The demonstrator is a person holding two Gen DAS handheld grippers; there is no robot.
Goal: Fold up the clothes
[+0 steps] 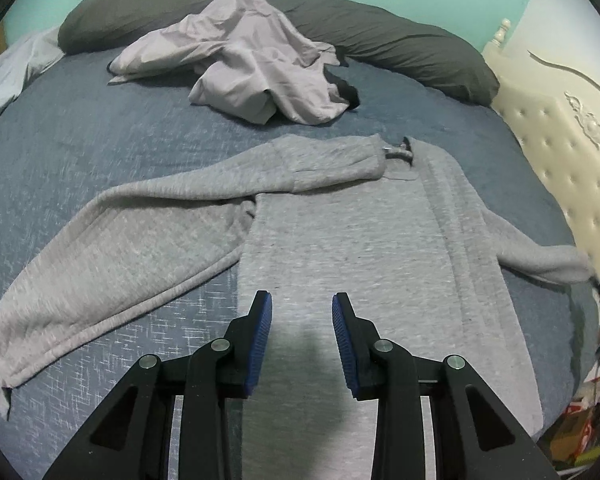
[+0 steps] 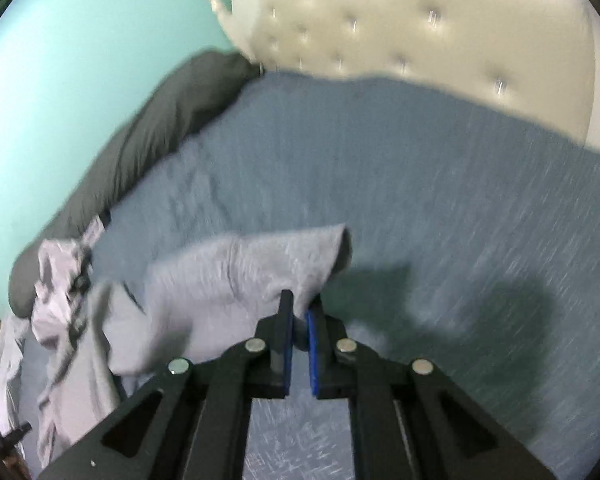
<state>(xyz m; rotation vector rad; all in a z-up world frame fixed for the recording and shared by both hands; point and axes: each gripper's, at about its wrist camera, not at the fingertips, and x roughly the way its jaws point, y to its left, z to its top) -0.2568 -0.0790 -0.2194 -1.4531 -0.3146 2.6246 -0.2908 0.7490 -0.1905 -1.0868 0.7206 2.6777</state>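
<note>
Bed [image 1: 80,152] wearing blue-grey speckled cover, taking up most of both views. Grey sweatshirt [image 1: 340,240] lying spread flat on near half, left sleeve trailing toward near-left edge. Crumpled pale lilac garment [image 1: 252,64] sitting heaped farther back. Long dark grey pillow [image 1: 400,40] running along far edge by wall. Cream tufted headboard [image 1: 560,152] bordering right side.

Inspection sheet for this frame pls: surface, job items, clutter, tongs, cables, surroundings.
Surface: blue bedspread, wrinkled.
Job's things: grey hoodie spread flat, one sleeve folded across its top; other sleeve lifted off the bed.
Clutter: crumpled pale garment behind the hoodie; dark long pillow along the wall.
Tongs: left tongs open above the hoodie; right tongs shut on the sleeve.
Cables: nothing seen.
Surroundings: teal wall, cream tufted headboard, blurred items beyond the bed edge.
</note>
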